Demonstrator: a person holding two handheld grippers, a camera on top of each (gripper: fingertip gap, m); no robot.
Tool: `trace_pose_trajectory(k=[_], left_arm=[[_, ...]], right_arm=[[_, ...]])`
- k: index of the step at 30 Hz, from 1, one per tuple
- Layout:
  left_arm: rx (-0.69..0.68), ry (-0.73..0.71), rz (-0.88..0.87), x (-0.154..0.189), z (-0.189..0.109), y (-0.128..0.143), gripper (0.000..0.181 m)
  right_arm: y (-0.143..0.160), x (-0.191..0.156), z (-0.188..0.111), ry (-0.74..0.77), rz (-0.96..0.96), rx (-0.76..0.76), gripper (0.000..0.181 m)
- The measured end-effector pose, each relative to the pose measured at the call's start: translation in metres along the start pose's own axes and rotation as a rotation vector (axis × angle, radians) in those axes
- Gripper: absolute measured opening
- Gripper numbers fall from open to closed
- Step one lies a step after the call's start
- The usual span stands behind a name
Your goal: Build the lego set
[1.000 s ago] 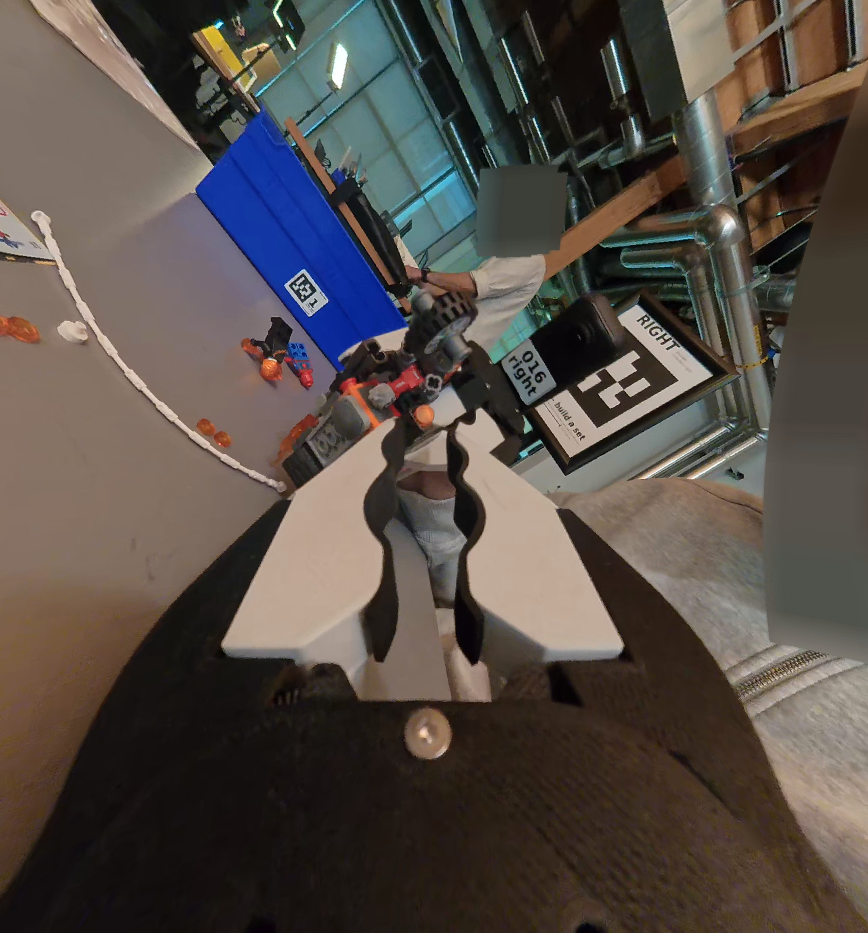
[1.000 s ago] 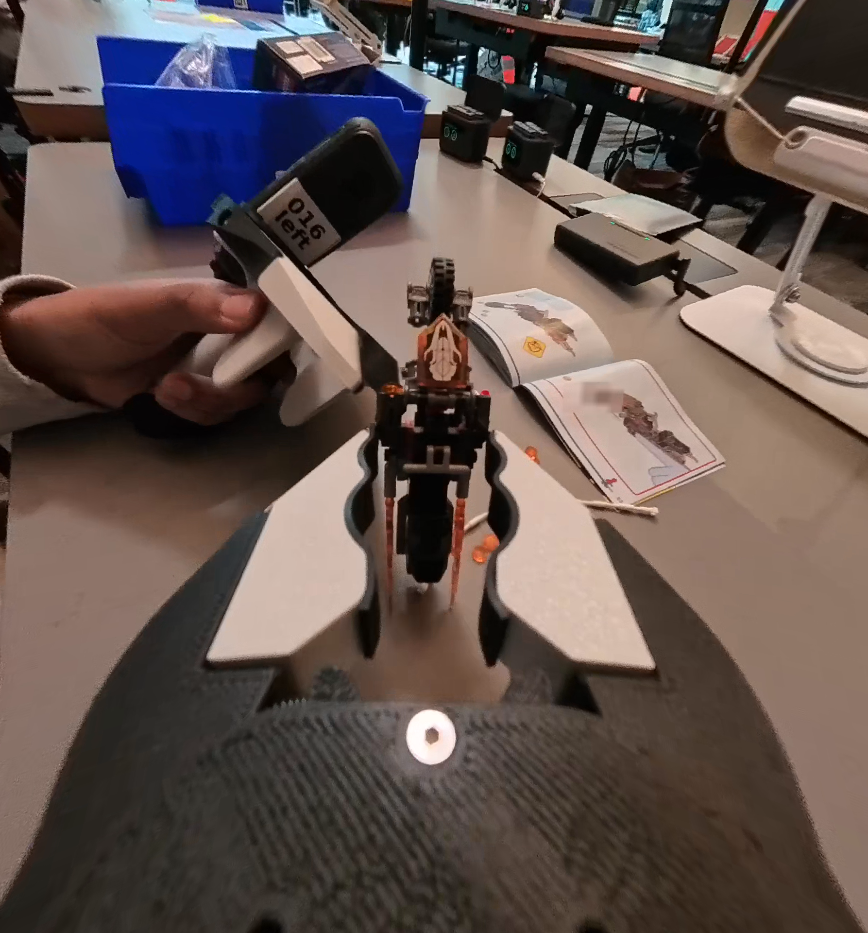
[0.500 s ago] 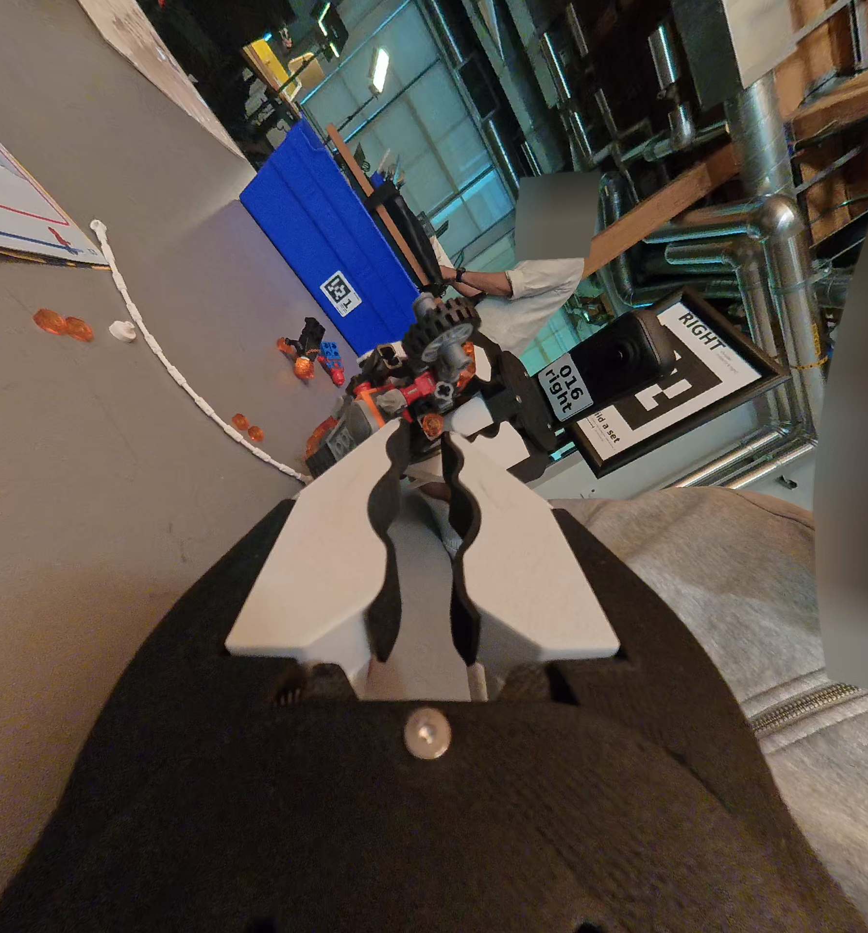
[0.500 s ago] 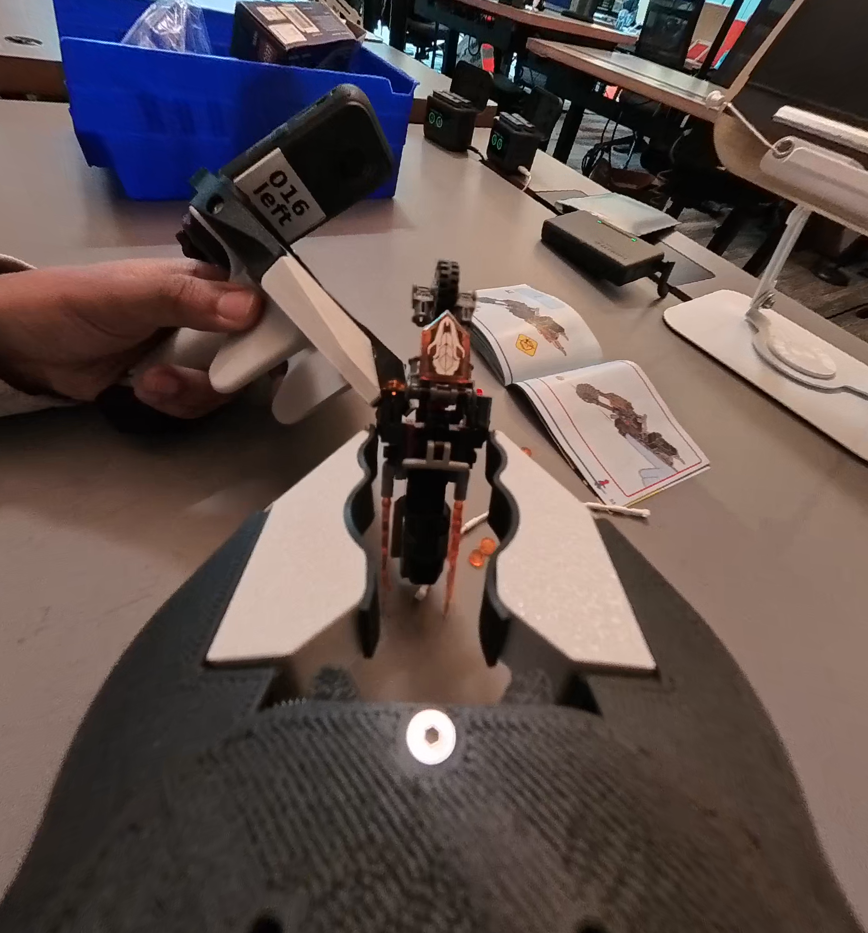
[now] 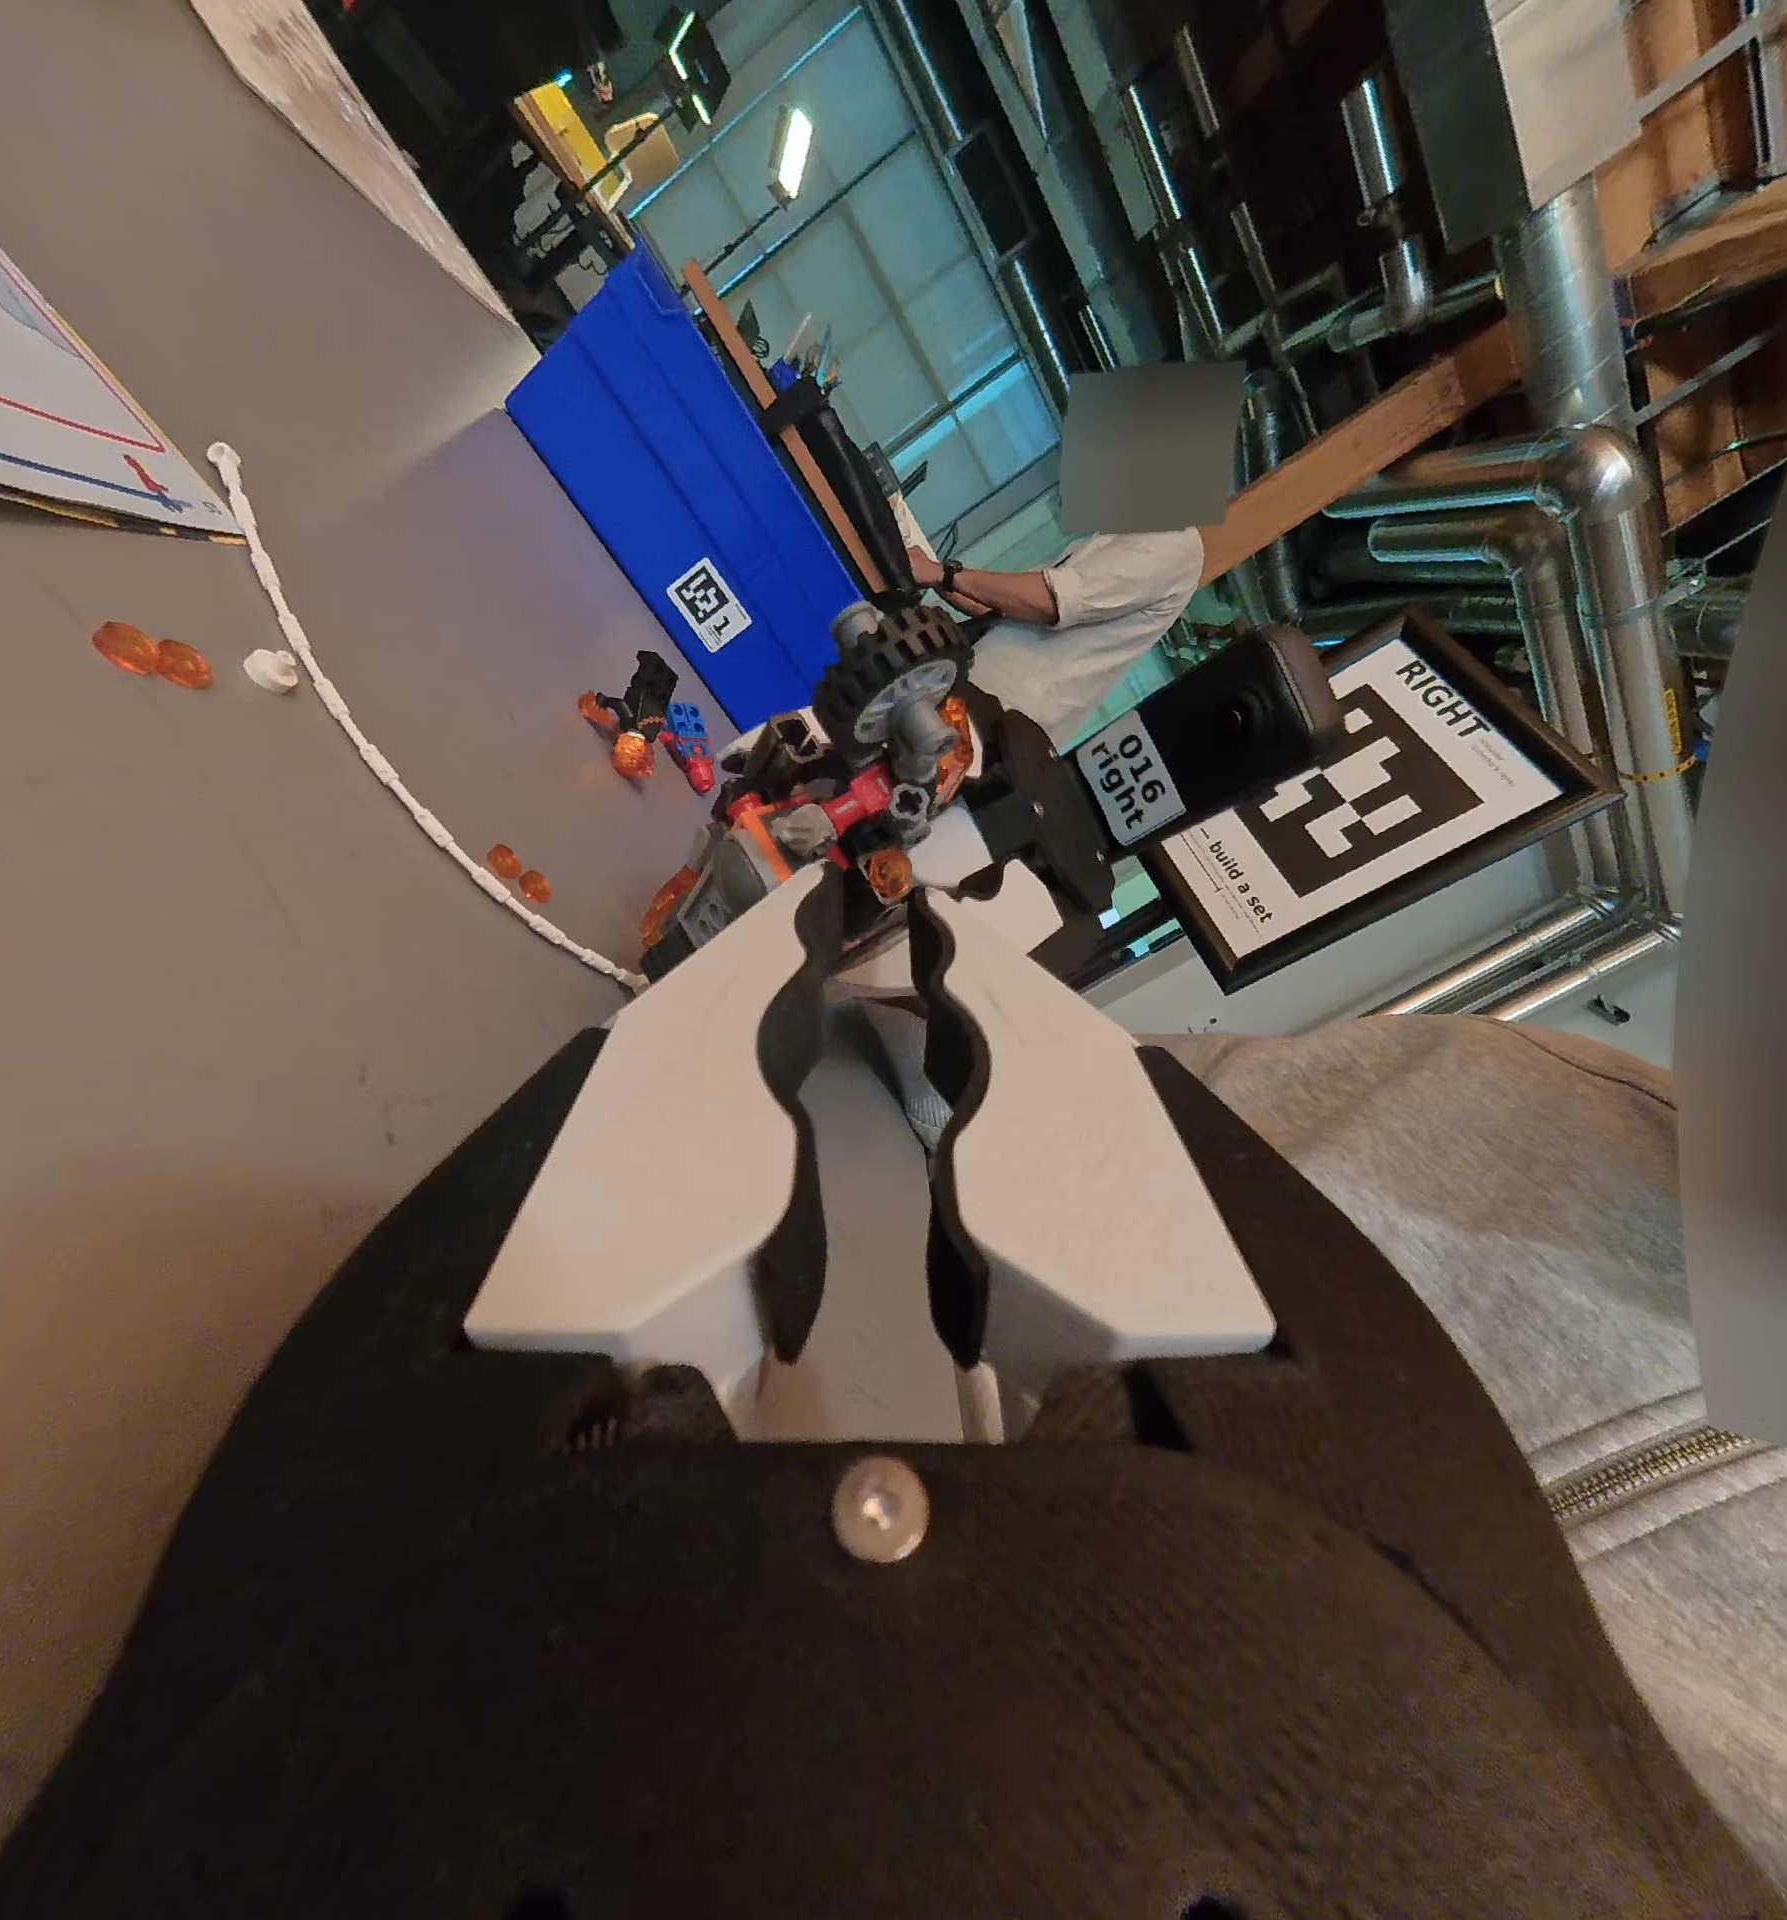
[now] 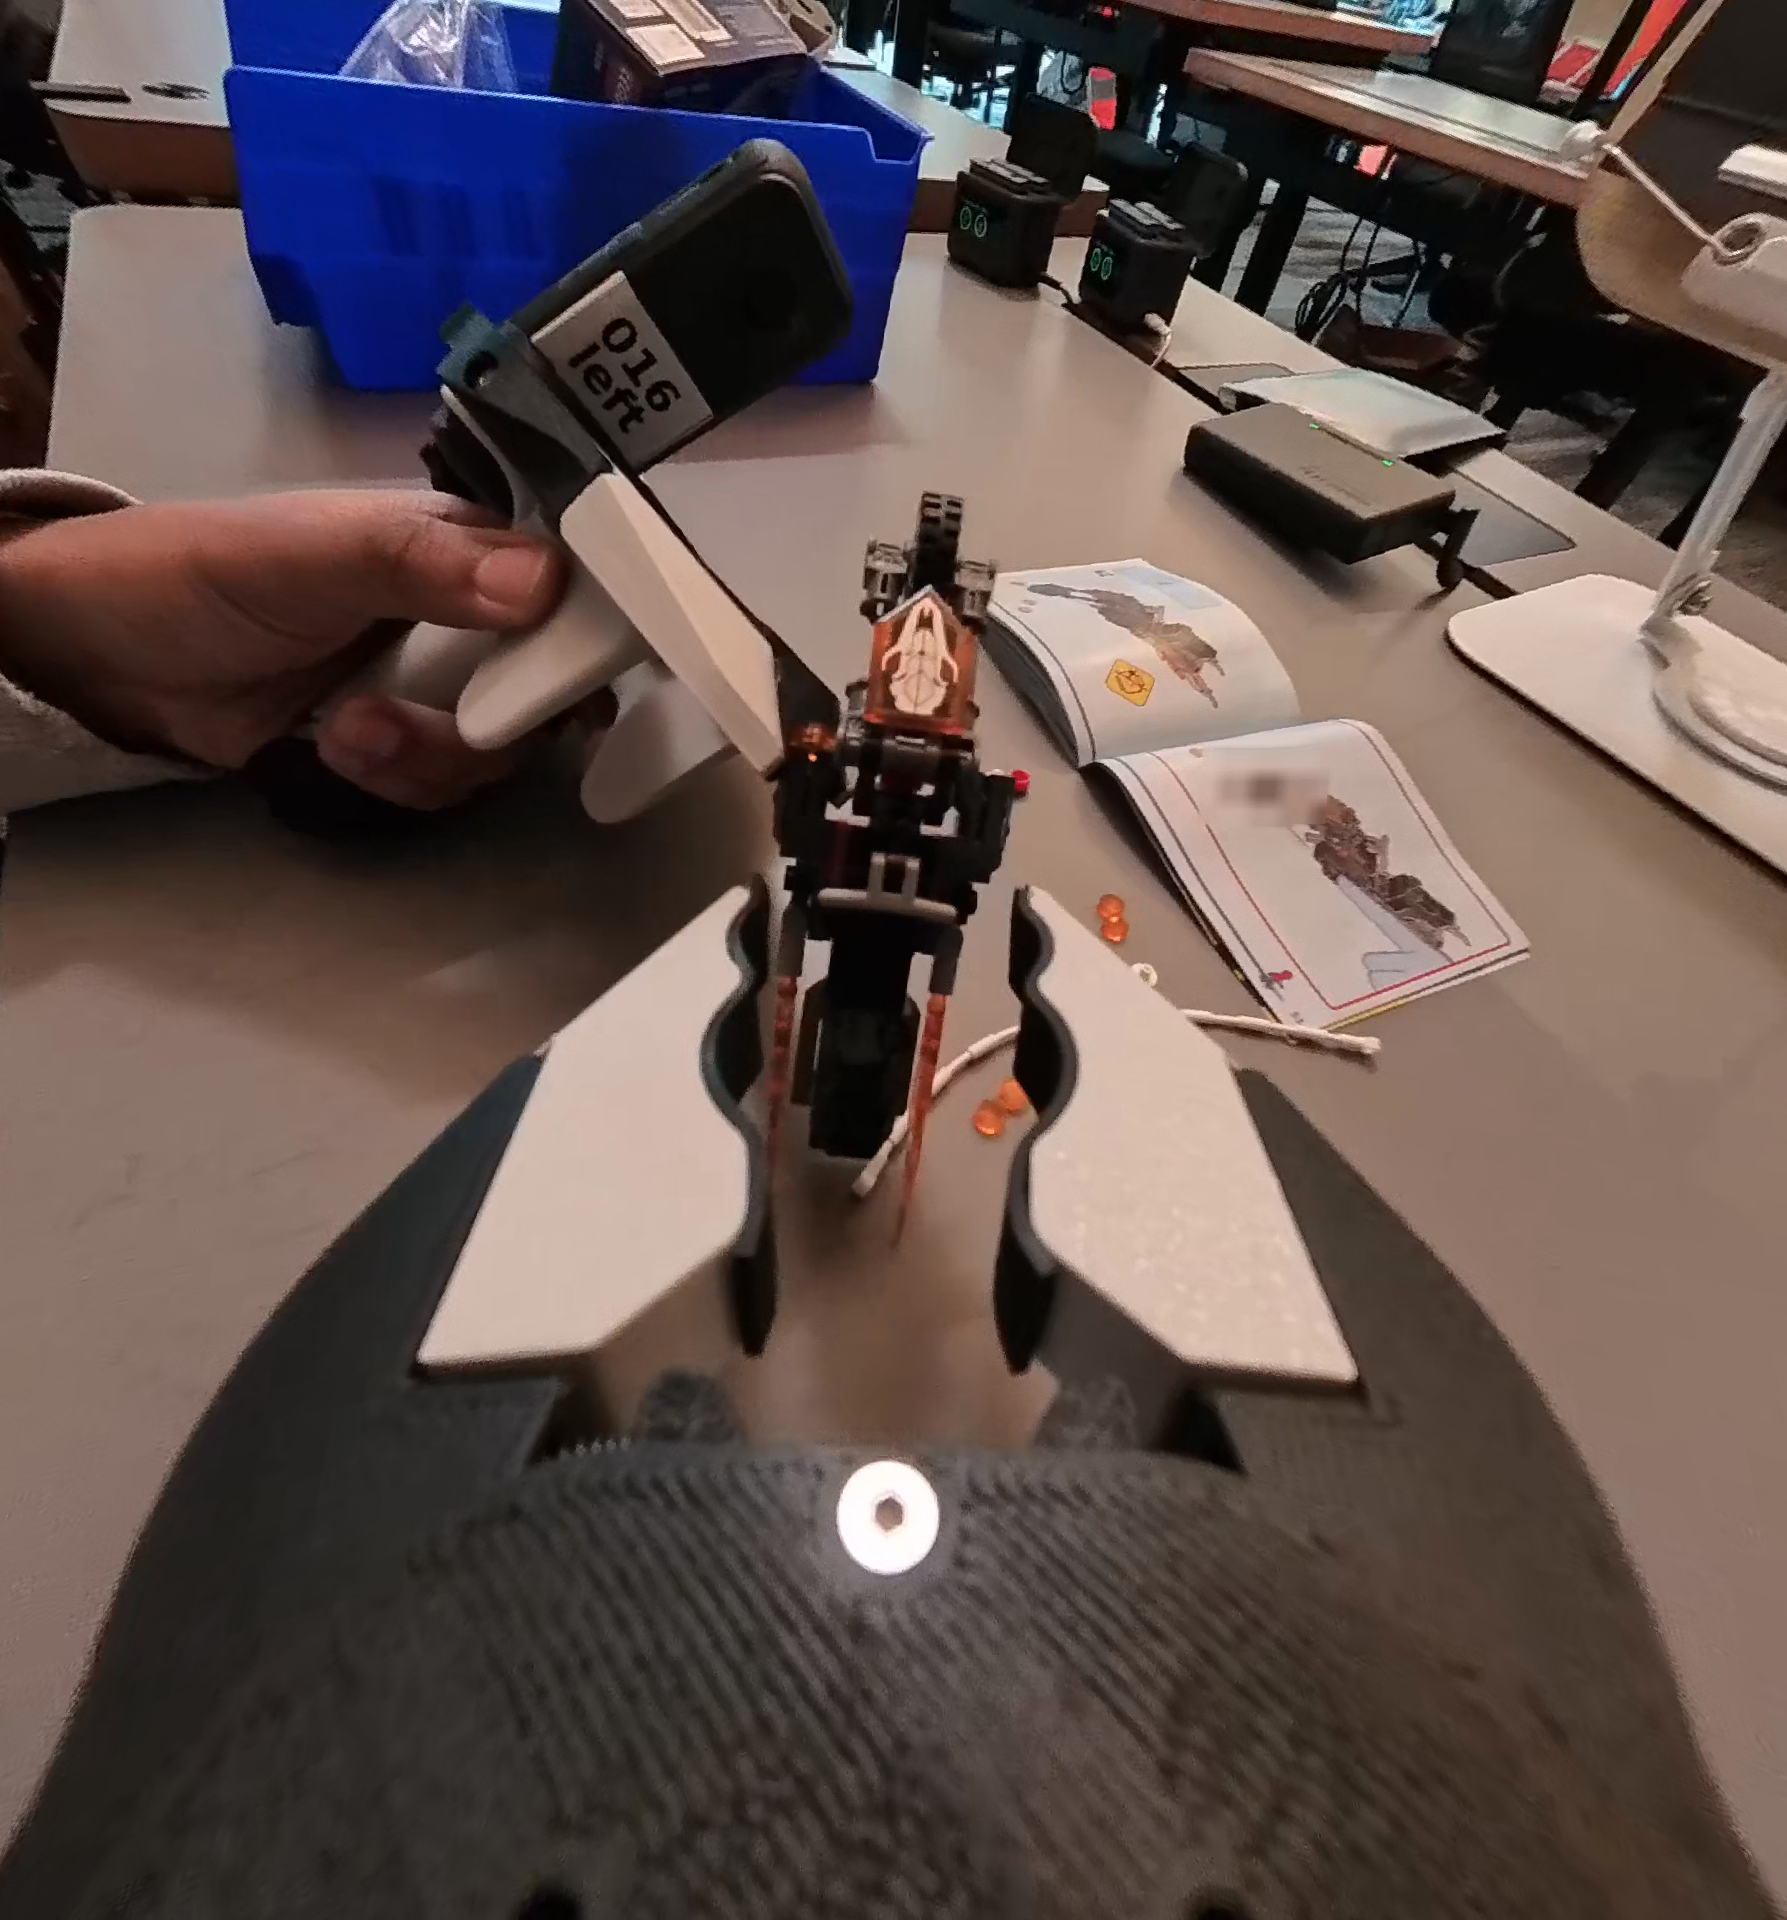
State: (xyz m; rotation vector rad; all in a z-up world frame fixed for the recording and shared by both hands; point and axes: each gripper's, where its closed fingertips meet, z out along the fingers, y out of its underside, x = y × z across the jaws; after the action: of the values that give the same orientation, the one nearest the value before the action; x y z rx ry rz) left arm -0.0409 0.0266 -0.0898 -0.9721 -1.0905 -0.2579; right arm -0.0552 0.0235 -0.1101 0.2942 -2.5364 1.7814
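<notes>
Two grippers met over the grey worktop (image 6: 245,1039): the right gripper (image 6: 889,935), fingers clenched on the lego motorcycle (image 6: 894,831) to steady it upright, while the left gripper (image 5: 868,883), fingers pinching a small orange stud (image 5: 887,871), pressed against the motorcycle's side.

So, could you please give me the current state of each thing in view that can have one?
Right gripper: shut on the lego bike, held off the table.
Left gripper: nearly shut, tips at an orange stud on the bike's side; grip unclear.
Lego bike: partly built, wheel up.
Booklet: lying open.
Blue bin: open-topped, box and bag inside.
White chain: loose on the table.
Orange studs: loose.
</notes>
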Motion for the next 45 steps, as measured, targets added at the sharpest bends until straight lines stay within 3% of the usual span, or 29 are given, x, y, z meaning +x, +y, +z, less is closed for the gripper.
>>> trace_pose_trajectory(k=[10, 24, 31, 37, 45], left_arm=[[-0.019, 0.017, 0.005, 0.003, 0.002, 0.003, 0.010], [0.009, 0.071, 0.103, 0.020, 0.004, -0.002, 0.012], [0.044, -0.175, 0.490, 0.023, -0.001, -0.012, 0.012], [0.002, -0.411, 0.787, 0.018, 0.002, -0.010, 0.014], [-0.033, -0.591, 1.012, 0.015, 0.008, -0.008, 0.029]], right_arm=[[0.001, -0.002, 0.003, 0.029, -0.059, -0.014, 0.038], [-0.016, 0.009, -0.008, 0.032, 0.107, 0.092, 0.037], [-0.023, 0.005, -0.012, -0.103, 0.299, 0.164, 0.037], [-0.021, 0.002, -0.011, -0.134, 0.336, 0.152, 0.037], [-0.018, 0.000, -0.009, -0.134, 0.331, 0.132, 0.037]])
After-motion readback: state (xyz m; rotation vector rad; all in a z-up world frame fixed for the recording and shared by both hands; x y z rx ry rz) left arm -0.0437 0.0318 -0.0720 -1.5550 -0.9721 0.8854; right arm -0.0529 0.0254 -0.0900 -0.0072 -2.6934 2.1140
